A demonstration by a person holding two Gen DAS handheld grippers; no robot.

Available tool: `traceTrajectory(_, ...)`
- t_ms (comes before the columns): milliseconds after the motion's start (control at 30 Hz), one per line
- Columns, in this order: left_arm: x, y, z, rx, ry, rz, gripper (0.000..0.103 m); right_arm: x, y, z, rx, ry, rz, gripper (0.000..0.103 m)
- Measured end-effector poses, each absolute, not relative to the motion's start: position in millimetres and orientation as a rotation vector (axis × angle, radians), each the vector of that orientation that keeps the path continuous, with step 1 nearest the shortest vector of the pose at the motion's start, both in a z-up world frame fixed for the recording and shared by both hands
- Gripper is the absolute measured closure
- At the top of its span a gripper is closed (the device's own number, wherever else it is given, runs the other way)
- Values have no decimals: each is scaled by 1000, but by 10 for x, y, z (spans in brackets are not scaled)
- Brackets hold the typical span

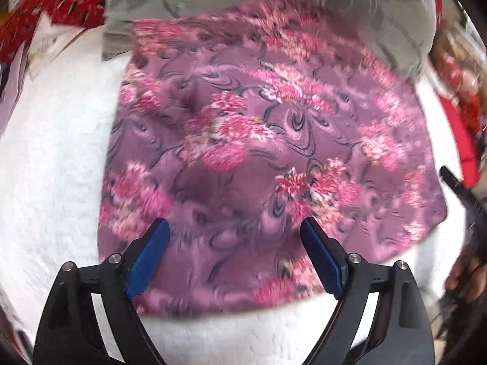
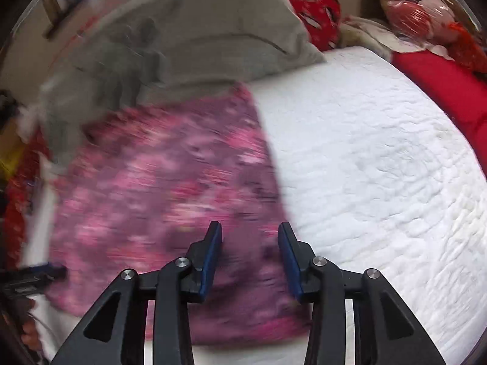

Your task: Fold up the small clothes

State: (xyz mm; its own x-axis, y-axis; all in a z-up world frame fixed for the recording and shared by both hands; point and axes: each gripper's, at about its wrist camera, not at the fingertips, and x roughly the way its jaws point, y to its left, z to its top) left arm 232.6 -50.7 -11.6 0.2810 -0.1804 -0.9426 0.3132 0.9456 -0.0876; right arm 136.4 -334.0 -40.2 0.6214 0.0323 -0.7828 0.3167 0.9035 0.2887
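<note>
A purple cloth with pink flowers (image 1: 274, 140) lies spread flat on a white quilted bed (image 1: 54, 167). My left gripper (image 1: 234, 222) hangs over its near edge with the blue pads wide apart and nothing between them. In the right wrist view the same cloth (image 2: 170, 200) is blurred. My right gripper (image 2: 250, 224) is above the cloth's near right part, its jaws partly apart and not pressing on the fabric. The right gripper's black finger (image 1: 456, 185) shows at the cloth's right side, and the left gripper's tip (image 2: 36, 273) shows at its left side.
A grey pillow (image 2: 197, 39) lies at the cloth's far edge and overlaps it. Red patterned fabric (image 2: 313, 0) and a red cushion (image 2: 450, 88) sit behind and to the right. White quilt (image 2: 380, 167) stretches right of the cloth. A hand (image 1: 465, 276) shows at the right edge.
</note>
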Motion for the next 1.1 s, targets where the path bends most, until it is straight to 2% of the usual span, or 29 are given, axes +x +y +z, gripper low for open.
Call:
traceTrajectory(67,2228,-362,-206,147,1250,-276,14,1333,-3189,-333,385,866,-129,62)
traceTrajectory(100,2213,-330,-265,156,1271,-272,14,1345,-3095,-375,364,889,-118,59)
traceTrajectory(200,2076,-197,-225,146,1258,-315,14,1483,-2899,-685,331,1011,-145,58)
traceTrajectory(333,2001,229,-65,34,1250,-372,14,1467,-2529,-455,272,980,-123,56)
traceTrajectory(500,2292,853,-81,-110,1309,-266,14,1492,-1551,-276,91,942,105,56)
traceTrajectory(633,2455,1348,1,-303,1328,-267,14,1443,-682,-385,-93,932,288,55)
traceTrajectory(767,2528,1590,33,-348,1337,-276,14,1354,102,-608,-387,848,366,51)
traceTrajectory(833,2578,1570,-60,-358,1353,-290,14,1309,358,-745,-537,784,361,44)
traceTrajectory(967,2724,1405,-124,-334,1373,-315,14,1407,715,-931,-779,616,249,41)
traceTrajectory(1067,2889,1212,-171,-362,1388,-371,14,1640,803,-951,-804,591,188,46)
traceTrajectory(1100,2918,1190,-175,-388,1395,-399,14,1726,792,-940,-792,591,168,62)
